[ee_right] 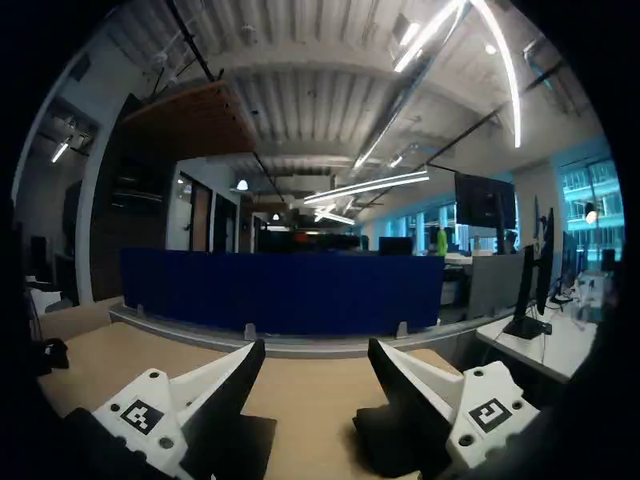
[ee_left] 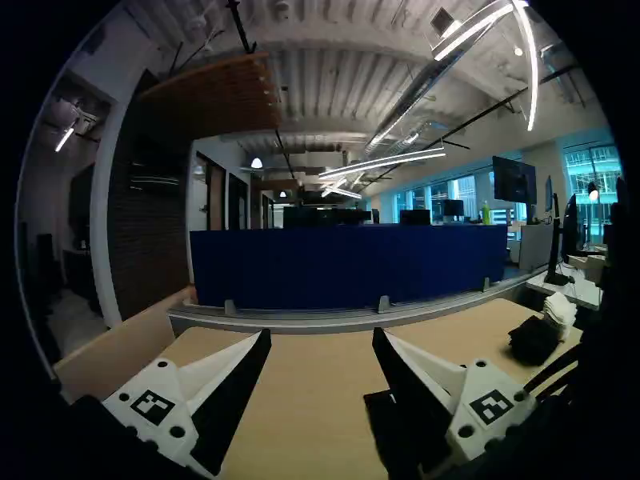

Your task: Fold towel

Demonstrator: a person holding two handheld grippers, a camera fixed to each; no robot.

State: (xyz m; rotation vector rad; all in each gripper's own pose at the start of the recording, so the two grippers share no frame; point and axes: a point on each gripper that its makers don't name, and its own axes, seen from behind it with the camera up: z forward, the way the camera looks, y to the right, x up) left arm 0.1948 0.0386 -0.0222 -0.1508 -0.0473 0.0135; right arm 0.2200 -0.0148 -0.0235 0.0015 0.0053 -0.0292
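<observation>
Left gripper view: towel pile (ee_left: 546, 326) at right edge of table (ee_left: 320, 408), well right of left gripper (ee_left: 320, 332), jaws apart, empty; right gripper (ee_right: 316, 342) likewise spread.

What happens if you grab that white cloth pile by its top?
The white cloth pile looks soft and creased, so it would probably flop and unfold. It seems small and light, so a push would likely slide it across the smooth table.
</observation>
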